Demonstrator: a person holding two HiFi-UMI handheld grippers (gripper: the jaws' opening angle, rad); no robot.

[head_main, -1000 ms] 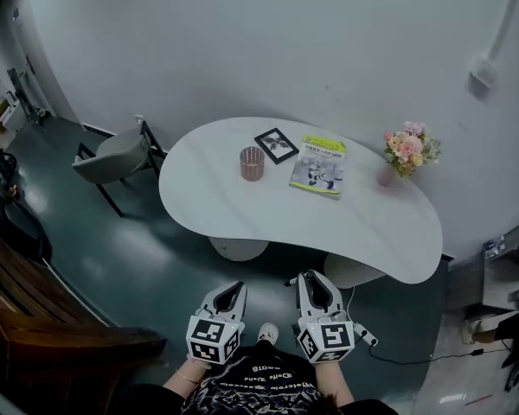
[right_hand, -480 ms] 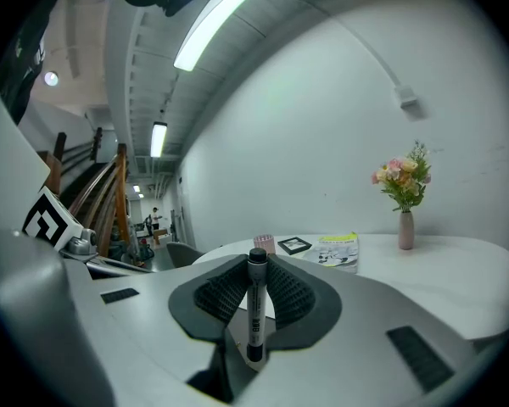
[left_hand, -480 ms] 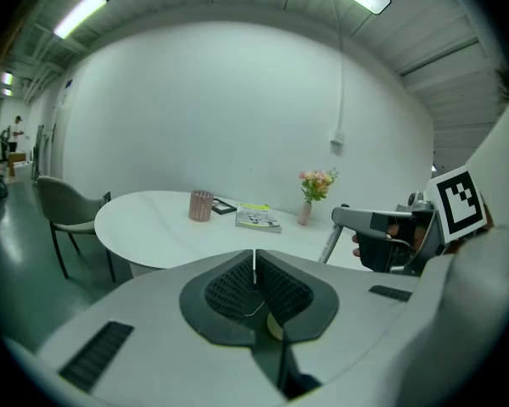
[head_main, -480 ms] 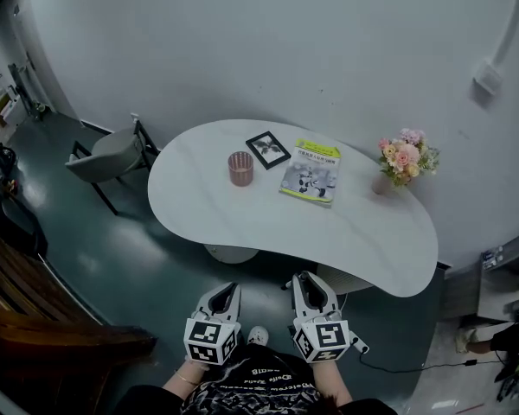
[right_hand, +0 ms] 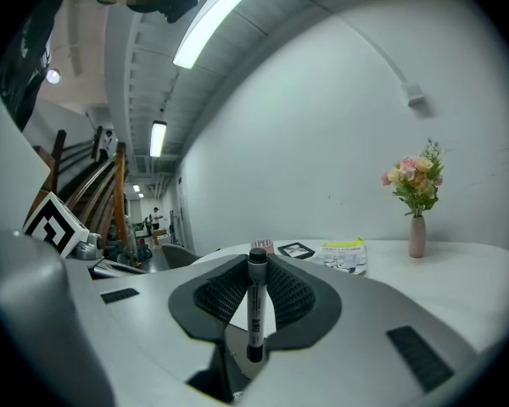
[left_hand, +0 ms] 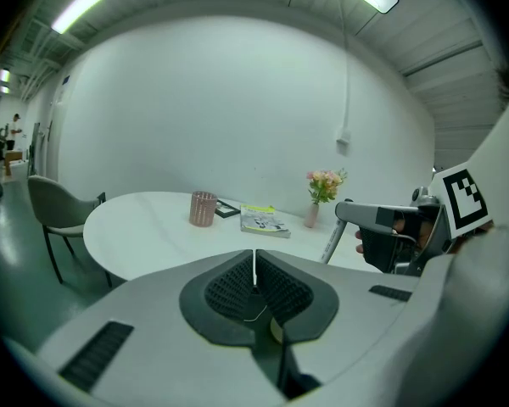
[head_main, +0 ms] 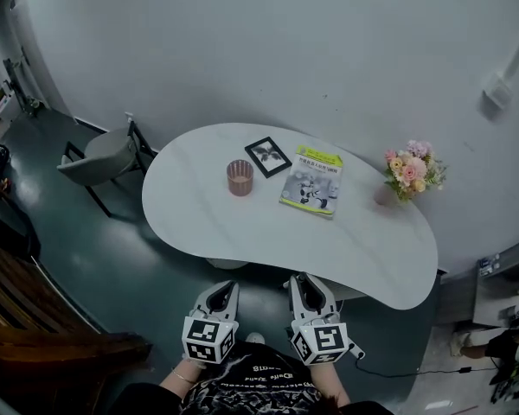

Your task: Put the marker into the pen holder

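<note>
The pen holder, a pink ribbed cup point(head_main: 240, 178), stands on the far side of the white oval table point(head_main: 242, 232); it also shows in the left gripper view point(left_hand: 203, 209). My right gripper point(head_main: 303, 282) is shut on a grey marker with a black cap point(right_hand: 255, 303), which stands upright between the pads. My left gripper point(head_main: 225, 288) is shut with nothing in it, its pads point(left_hand: 237, 285) meeting in a thin line. Both grippers hang side by side short of the table's near edge, well away from the cup. From the left gripper view the right gripper point(left_hand: 382, 219) shows at the right.
On the table lie a black framed picture point(head_main: 267, 156) and a magazine point(head_main: 311, 181), and a vase of pink flowers point(head_main: 411, 169) stands at its right end. A grey chair point(head_main: 99, 158) stands to the table's left. Wooden stairs point(head_main: 35, 318) run along the left.
Both grippers have moved a little forward toward the table, still side by side. The marker stays in the right gripper and the left stays shut.
</note>
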